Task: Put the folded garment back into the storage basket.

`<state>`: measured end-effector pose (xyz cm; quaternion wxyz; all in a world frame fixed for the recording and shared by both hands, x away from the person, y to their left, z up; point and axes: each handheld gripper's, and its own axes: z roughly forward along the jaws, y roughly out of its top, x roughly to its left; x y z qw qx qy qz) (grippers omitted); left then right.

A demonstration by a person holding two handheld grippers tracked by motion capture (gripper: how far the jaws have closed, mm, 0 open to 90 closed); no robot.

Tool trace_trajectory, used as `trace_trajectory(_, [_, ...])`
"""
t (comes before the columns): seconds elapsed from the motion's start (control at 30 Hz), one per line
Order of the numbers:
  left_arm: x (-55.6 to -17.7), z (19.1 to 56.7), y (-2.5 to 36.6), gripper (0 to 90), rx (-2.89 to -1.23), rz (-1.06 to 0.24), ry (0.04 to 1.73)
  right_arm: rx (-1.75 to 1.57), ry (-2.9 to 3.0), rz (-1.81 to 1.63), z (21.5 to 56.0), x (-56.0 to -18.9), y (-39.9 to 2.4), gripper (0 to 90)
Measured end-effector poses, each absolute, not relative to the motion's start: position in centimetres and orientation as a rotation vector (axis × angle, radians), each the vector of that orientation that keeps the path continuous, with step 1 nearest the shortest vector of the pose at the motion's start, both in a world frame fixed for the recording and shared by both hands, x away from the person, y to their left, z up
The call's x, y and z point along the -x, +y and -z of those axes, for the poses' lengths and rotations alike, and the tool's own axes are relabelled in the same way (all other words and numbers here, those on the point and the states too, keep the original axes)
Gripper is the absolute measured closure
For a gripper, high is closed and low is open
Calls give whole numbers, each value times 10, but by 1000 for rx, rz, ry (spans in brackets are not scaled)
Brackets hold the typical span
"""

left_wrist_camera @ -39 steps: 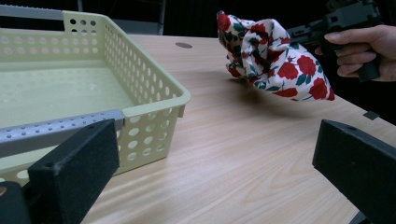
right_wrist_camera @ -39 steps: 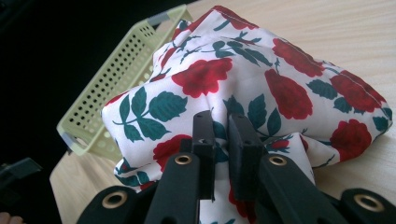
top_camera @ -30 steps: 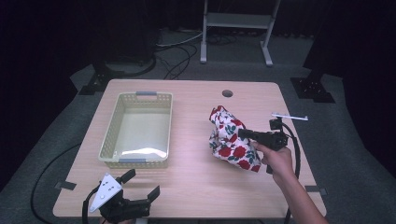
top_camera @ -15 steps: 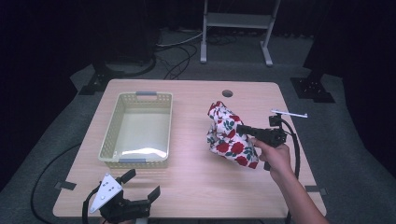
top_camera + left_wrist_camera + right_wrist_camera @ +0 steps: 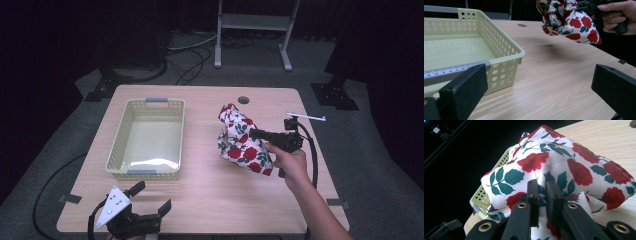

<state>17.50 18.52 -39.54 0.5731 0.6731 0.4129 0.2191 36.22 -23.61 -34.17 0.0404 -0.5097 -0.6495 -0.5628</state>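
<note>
Right gripper [image 5: 542, 195] pinching rose-print cloth [image 5: 242, 141] lifted clear of the table [image 5: 210, 200], right of the yellow basket [image 5: 148, 137], left gripper [image 5: 150, 197] gaping wide, empty, just before the basket's near end

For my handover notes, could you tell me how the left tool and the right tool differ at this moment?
The left tool stands open with nothing between its jaws; the right tool is shut on the rose-print cloth. The left tool sits low at the table's near edge, by the yellow basket; the right tool holds the cloth lifted above the table. Both are hand-held, with black jaws.
</note>
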Motion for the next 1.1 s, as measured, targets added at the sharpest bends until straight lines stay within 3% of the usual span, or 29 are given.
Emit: trace_trajectory(1.1, [-174, 395, 185, 0, -1576, -514, 965, 1499, -2040, 1730, 328, -375, -208, 820])
